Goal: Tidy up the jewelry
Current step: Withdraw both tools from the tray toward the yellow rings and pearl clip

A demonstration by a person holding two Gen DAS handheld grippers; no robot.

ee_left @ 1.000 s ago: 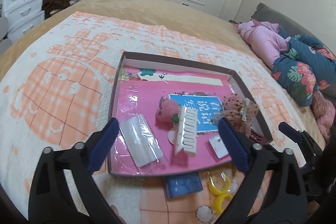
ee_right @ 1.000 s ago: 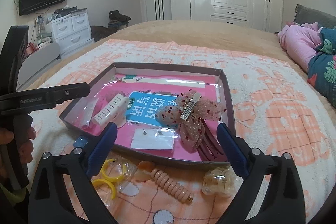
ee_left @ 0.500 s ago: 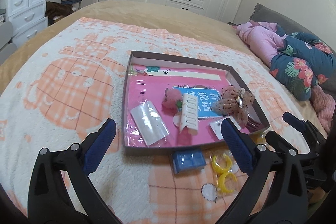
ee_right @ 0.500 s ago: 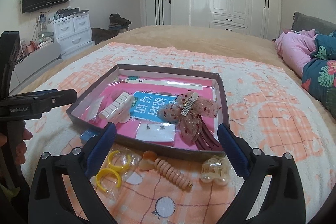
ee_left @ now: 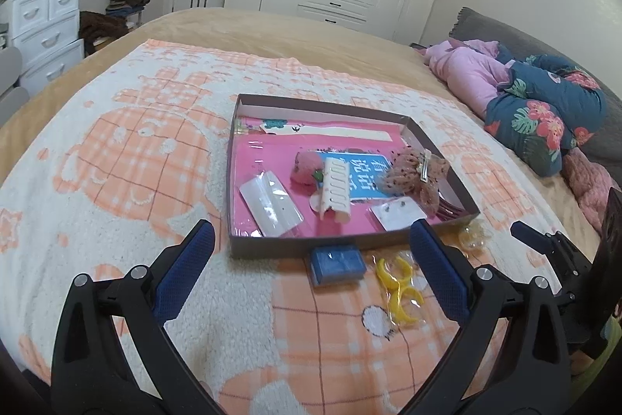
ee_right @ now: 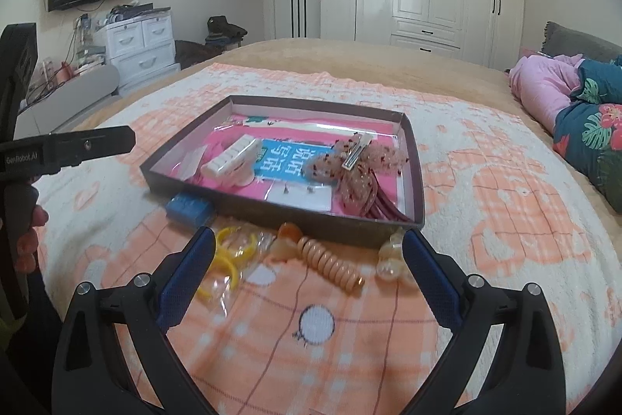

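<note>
1. The loose pieces lie on the bed just outside the near wall of the tray [ee_right: 272,218]: blue box [ee_left: 337,264], yellow rings [ee_right: 229,253], spiral hair tie [ee_right: 330,265], pearl clip [ee_right: 390,259].
2. The right gripper [ee_right: 309,282] has its jaws released and empty; the spiral hair tie lies between them, its long axis slanting away from the tray.
3. The left gripper [ee_left: 311,267], jaws also released and empty, frames the blue box, which touches the tray wall.
4. Judging by this, the right gripper is nearer the hair tie.

My right fingertip [ee_right: 423,259] covers part of the pearly clear hair clip [ee_right: 390,257]. The shallow brown cardboard tray [ee_right: 248,214] overlaps the small blue plastic box [ee_right: 188,209].
</note>
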